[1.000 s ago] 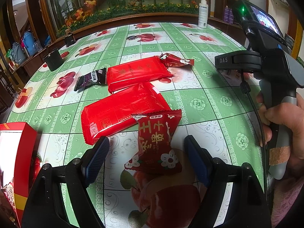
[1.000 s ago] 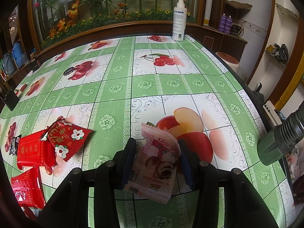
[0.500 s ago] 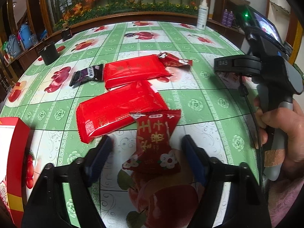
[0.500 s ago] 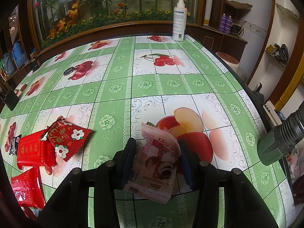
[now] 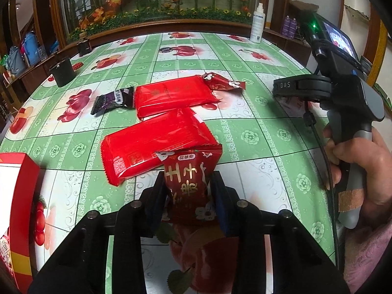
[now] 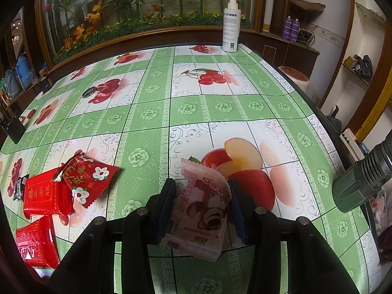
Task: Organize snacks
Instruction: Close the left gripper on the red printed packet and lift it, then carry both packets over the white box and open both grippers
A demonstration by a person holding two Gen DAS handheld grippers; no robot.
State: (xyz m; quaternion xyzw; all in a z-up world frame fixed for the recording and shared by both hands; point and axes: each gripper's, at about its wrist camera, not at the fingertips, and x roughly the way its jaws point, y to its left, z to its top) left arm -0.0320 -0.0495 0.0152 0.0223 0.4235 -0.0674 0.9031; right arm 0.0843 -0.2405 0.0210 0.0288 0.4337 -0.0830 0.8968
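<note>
A red snack pouch with gold characters (image 5: 188, 178) stands pinched and crumpled between my left gripper's (image 5: 188, 193) pads, its far end overlapping a large red pack (image 5: 156, 144); the jaws are closing on it. Behind lie a second large red pack (image 5: 171, 98), a dark purple packet (image 5: 111, 100) and a small red pouch (image 5: 220, 83). My right gripper (image 6: 202, 196) is shut on a pink snack packet (image 6: 203, 210) low over the tablecloth. To its left lie a red flowered pouch (image 6: 90, 178) and two red packs (image 6: 46, 198).
A red box (image 5: 19, 196) stands at the left edge of the left wrist view. A hand (image 5: 362, 171) holds the other gripper's handle at the right. A spray bottle (image 6: 231, 24) and black cups (image 5: 61, 72) stand far back. The table edge (image 6: 318, 112) runs along the right.
The left jaws have closed from wide apart onto the red pouch, which now stands squeezed between the pads. The right gripper and its pink packet have stayed put.
</note>
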